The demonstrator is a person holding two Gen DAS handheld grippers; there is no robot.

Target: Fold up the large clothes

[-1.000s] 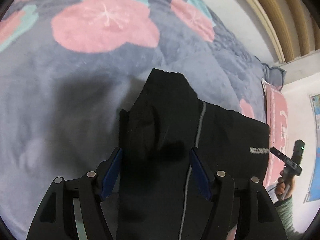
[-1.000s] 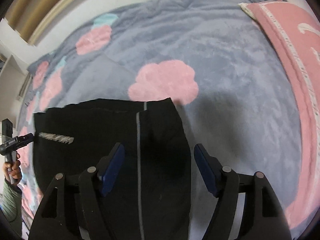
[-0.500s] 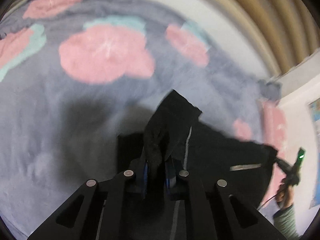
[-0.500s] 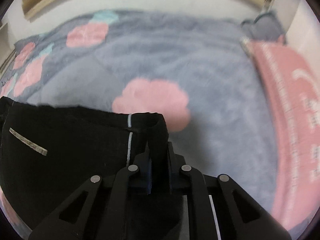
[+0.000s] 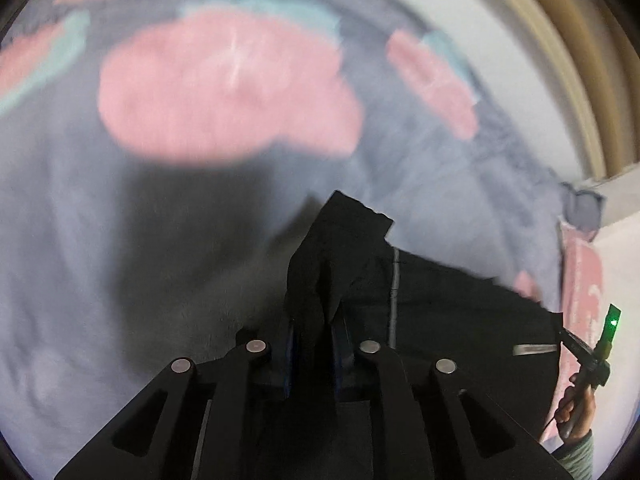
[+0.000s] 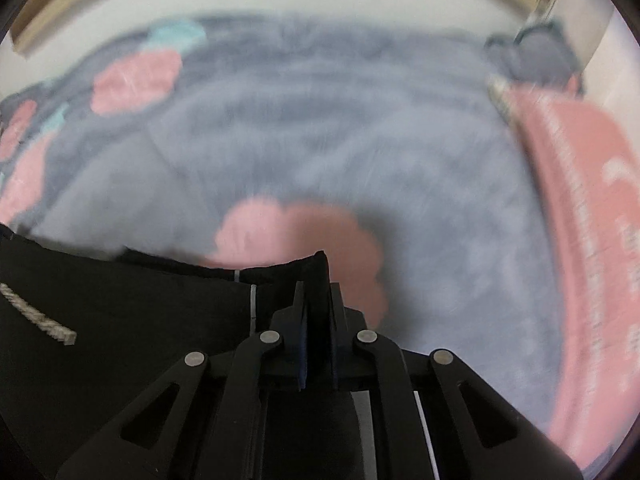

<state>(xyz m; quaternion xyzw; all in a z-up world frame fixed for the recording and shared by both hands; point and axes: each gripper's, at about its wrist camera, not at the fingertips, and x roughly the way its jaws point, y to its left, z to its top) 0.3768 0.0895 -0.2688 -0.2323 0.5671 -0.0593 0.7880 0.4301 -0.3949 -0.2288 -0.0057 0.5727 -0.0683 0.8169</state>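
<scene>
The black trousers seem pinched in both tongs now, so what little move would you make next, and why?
Probably lift both ends a little together and carry them forward over the rest. The left tongs and the right tongs are each shut on an edge of the black trousers, which mostly lie flat on the blanket.

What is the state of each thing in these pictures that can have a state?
left gripper: shut on a bunched edge of the black garment.
right gripper: shut on another edge of the same garment.
black garment: held at two points, pinched edges raised, the rest spread out; folding not finished.
grey blanket: spread out under the garment.
pink cloth: lying along the blanket's right side.
</scene>
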